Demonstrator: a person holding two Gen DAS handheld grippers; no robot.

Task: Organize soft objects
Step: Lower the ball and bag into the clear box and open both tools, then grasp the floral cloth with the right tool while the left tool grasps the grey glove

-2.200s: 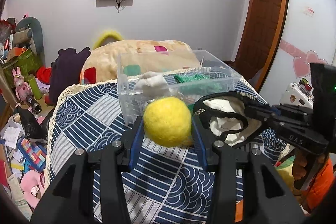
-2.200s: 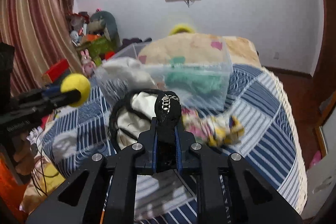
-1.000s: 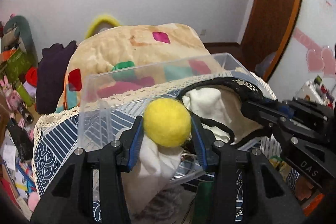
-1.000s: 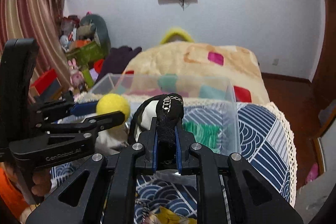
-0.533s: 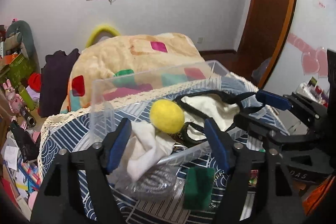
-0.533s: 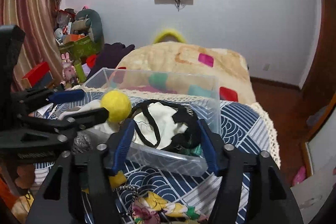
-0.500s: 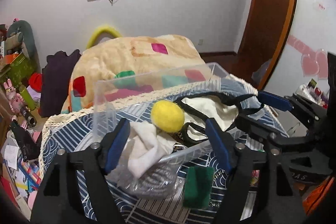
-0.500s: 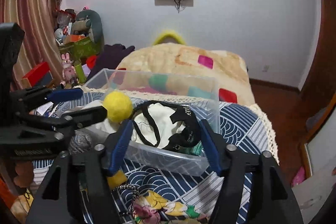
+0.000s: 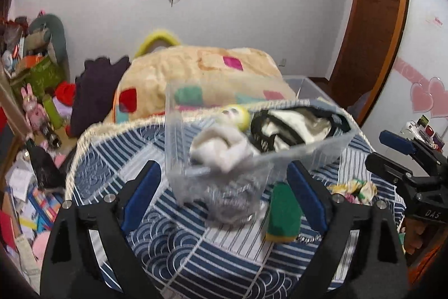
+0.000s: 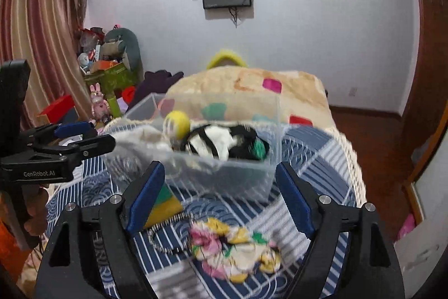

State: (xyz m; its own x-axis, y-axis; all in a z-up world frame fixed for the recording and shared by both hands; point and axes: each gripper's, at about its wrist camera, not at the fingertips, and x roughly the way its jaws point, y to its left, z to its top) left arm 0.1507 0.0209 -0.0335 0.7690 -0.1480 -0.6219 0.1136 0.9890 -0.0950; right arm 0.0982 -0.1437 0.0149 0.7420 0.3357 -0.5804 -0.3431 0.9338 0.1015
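Note:
A clear plastic bin (image 9: 313,150) stands on the blue patterned bedspread (image 9: 173,237). In it lie a yellow ball (image 9: 238,115), a white cloth (image 9: 221,147) and a black-and-white garment (image 9: 291,128). The bin also shows in the right wrist view (image 10: 224,175), with the ball (image 10: 177,123) and garment (image 10: 221,140). My left gripper (image 9: 224,201) is open and empty in front of the bin. My right gripper (image 10: 218,201) is open and empty, above a floral cloth (image 10: 235,248).
A green and yellow sponge (image 9: 282,217) and a thin chain (image 10: 165,231) lie on the bedspread in front of the bin. A beige quilt (image 9: 201,77) is piled behind it. Toys and boxes (image 9: 30,91) crowd the floor at left.
Both grippers opened, dropping the yellow ball and the black-and-white garment into the bin. Both have since pulled back from the bin toward the near side.

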